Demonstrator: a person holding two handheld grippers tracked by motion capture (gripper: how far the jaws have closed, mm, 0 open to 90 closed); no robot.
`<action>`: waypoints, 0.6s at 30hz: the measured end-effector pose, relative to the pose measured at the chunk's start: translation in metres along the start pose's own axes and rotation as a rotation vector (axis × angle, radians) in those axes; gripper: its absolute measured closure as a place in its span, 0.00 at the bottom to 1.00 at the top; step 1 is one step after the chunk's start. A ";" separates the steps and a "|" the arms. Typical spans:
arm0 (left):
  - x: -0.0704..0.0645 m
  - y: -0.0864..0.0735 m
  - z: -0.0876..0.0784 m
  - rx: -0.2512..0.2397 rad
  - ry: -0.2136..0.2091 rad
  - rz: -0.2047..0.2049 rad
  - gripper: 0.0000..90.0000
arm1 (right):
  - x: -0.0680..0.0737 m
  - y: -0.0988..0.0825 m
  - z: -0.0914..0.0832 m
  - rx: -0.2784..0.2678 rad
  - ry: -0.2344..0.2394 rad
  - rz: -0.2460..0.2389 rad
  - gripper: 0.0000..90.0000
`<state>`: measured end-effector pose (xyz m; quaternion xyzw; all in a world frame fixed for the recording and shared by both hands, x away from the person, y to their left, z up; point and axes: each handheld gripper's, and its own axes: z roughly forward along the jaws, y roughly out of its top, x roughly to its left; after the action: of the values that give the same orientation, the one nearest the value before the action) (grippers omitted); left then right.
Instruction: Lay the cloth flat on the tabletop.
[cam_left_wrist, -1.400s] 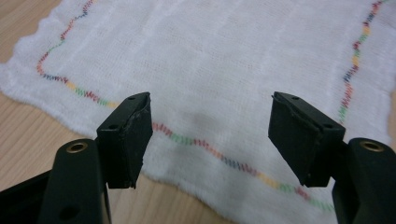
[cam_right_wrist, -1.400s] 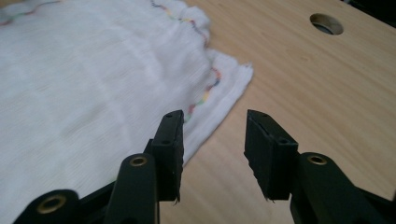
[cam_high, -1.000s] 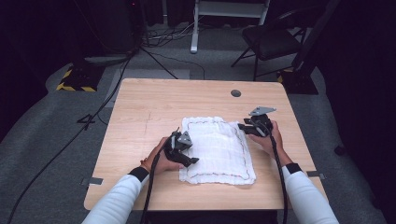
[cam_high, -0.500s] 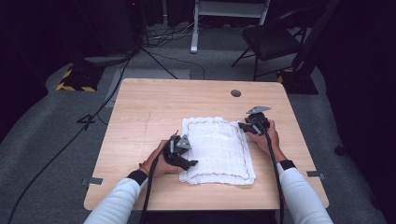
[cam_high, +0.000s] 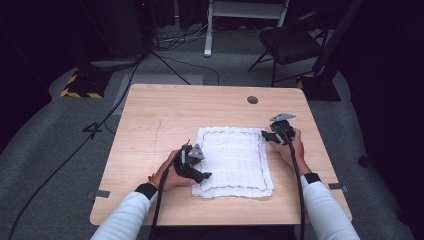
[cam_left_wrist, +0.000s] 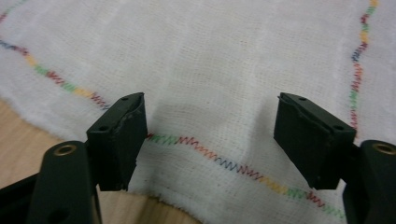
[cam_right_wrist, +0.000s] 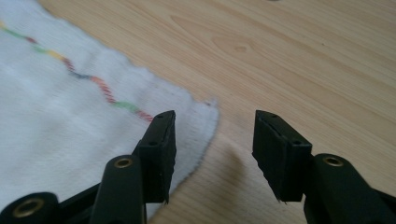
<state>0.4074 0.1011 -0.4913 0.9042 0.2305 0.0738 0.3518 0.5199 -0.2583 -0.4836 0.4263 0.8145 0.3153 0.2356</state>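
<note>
Both grippers have just been opening. The left gripper (cam_high: 199, 172) now stands wide over the near-left edge of the white cloth (cam_high: 233, 159), pinching nothing. The right gripper (cam_high: 270, 136), partly spread, has dropped slightly to the cloth's far-right corner, apparently straddling it. The hands rest low on the wooden table (cam_high: 165, 115). No readable writing shows.

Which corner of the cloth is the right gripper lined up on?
The far right corner of the white cloth. The right gripper straddles it with jaws open, one over the cloth, one over bare table; the left gripper is at the near left corner.
</note>
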 end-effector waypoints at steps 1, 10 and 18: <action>0.003 0.000 -0.004 -0.020 0.018 -0.010 0.27 | 0.001 0.000 -0.008 -0.028 0.034 -0.002 0.55; 0.019 0.006 -0.012 -0.067 0.111 -0.036 0.25 | 0.006 -0.002 -0.029 -0.069 0.073 -0.024 0.55; 0.051 0.017 -0.006 -0.072 0.149 -0.092 0.26 | 0.018 -0.006 -0.028 -0.056 0.103 -0.061 0.55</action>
<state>0.4566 0.1178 -0.4765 0.8713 0.2947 0.1329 0.3691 0.4890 -0.2548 -0.4702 0.3776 0.8290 0.3523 0.2147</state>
